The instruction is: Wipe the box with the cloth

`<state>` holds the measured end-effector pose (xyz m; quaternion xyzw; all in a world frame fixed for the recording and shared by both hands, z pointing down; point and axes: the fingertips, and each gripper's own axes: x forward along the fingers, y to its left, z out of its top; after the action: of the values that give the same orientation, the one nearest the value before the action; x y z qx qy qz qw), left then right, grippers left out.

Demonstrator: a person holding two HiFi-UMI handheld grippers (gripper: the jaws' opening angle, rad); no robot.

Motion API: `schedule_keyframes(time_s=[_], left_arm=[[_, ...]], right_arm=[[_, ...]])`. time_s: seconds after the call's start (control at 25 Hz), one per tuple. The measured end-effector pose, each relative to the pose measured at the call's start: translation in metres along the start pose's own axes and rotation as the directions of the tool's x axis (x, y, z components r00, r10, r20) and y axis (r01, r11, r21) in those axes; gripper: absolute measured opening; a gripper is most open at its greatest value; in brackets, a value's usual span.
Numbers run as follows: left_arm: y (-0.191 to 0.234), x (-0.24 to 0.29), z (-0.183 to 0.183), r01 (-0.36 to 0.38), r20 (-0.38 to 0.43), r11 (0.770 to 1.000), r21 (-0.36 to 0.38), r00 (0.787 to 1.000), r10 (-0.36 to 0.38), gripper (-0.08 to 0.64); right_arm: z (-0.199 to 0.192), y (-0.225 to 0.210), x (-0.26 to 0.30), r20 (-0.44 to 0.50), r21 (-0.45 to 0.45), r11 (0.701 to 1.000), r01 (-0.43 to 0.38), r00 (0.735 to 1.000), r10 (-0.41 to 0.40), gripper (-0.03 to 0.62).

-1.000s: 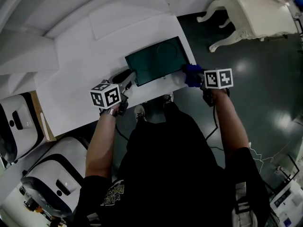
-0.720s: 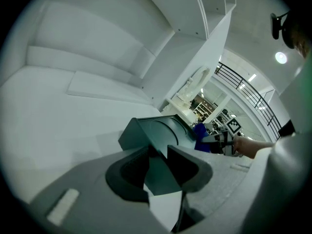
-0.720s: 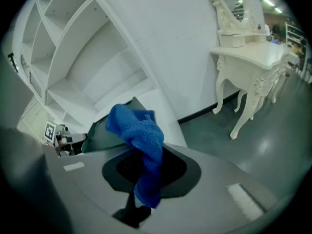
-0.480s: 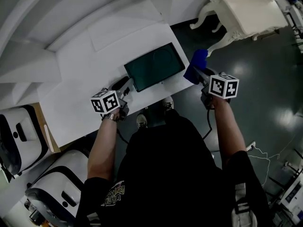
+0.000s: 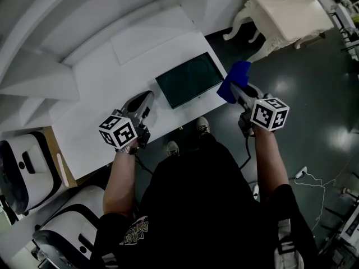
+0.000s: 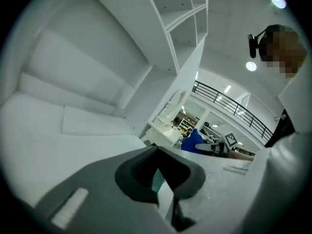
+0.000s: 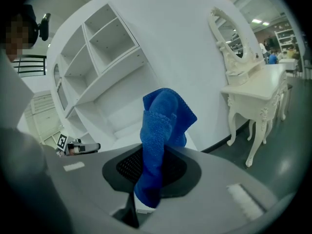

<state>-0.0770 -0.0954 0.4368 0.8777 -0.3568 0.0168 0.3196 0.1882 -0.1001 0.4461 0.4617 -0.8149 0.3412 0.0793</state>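
blue cloth (image 7: 163, 116) in r gripper (image 7: 151, 169), box (image 5: 189, 79) btwn it & l gripper (image 6: 157, 174)

Before you stands a white smooth table (image 5: 95, 86), long from left to right. On its right part, close to the near edge, a dark green flat rectangular box (image 5: 189, 79) lies flat, a little turned, with a faint round outline on its top. Beyond it, along the far side, lies a thin white rectangular slab (image 5: 147, 35), apart from the box.

The box (image 5: 189, 79) lies on the table (image 5: 95, 94), cloth (image 5: 233, 78) to its right.
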Motion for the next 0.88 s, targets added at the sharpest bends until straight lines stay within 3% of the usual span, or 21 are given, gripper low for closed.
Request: schedule_keyframes(time_s=[0.28,0.88], left_arm=[[-0.018,-0.028,-0.014,0.059,-0.1,0.988,0.145,0.994,-0.045,0.0],[-0.034,-0.085,-0.073,0.211,-0.215,0.97,0.121,0.959,-0.182,0.0]], right_arm=[[-0.023,0.036,-0.009,0.016,0.01,1.0,0.021,1.0,-0.021,0.095],[-0.108,0.114,-0.038,0.006,0.058,0.994,0.088,0.996,-0.089,0.094]])
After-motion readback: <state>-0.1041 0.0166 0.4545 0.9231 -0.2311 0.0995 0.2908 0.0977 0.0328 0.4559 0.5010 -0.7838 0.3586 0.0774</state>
